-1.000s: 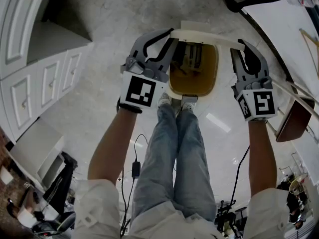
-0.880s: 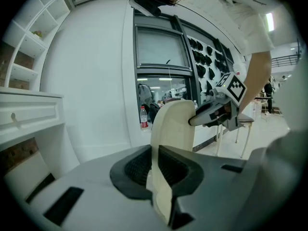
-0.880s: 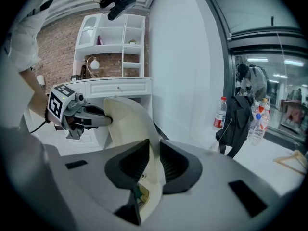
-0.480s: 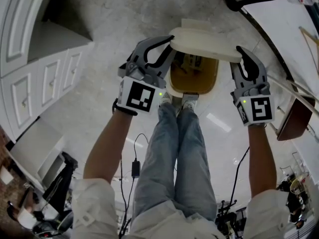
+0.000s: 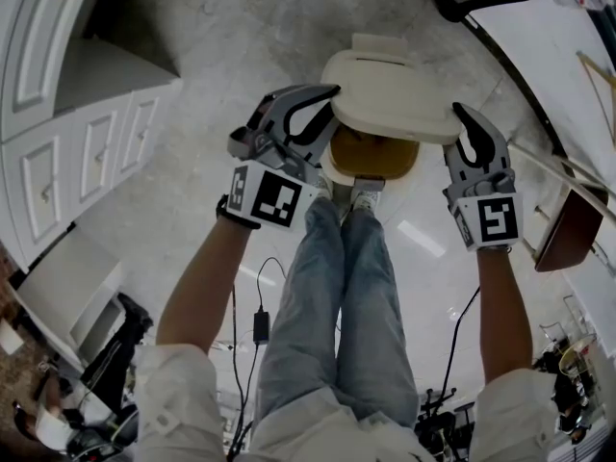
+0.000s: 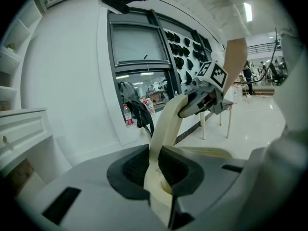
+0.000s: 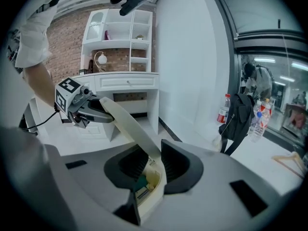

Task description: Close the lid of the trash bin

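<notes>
A cream trash bin (image 5: 332, 166) stands on the floor in front of my feet. Its cream lid (image 5: 390, 94) hangs tilted over the opening and covers most of it. My left gripper (image 5: 325, 96) is shut on the lid's left edge, and my right gripper (image 5: 460, 121) is shut on its right edge. In the left gripper view the lid's thin edge (image 6: 166, 124) runs between the pads of the left gripper (image 6: 156, 170), with the right gripper (image 6: 202, 100) at its far end. In the right gripper view the lid (image 7: 127, 124) sits likewise in the right gripper (image 7: 151, 165).
White cabinets (image 5: 87, 152) line the left side. A wooden chair (image 5: 568, 229) stands at the right. My legs and shoes (image 5: 351, 195) are just before the bin. A cable with a black adapter (image 5: 262, 325) lies on the floor. A black backpack (image 6: 140, 115) hangs by the wall.
The lid has swung down from nearly upright to lying over most of the bin's opening. Both grippers have come down and toward me with it, still gripping its edges.
</notes>
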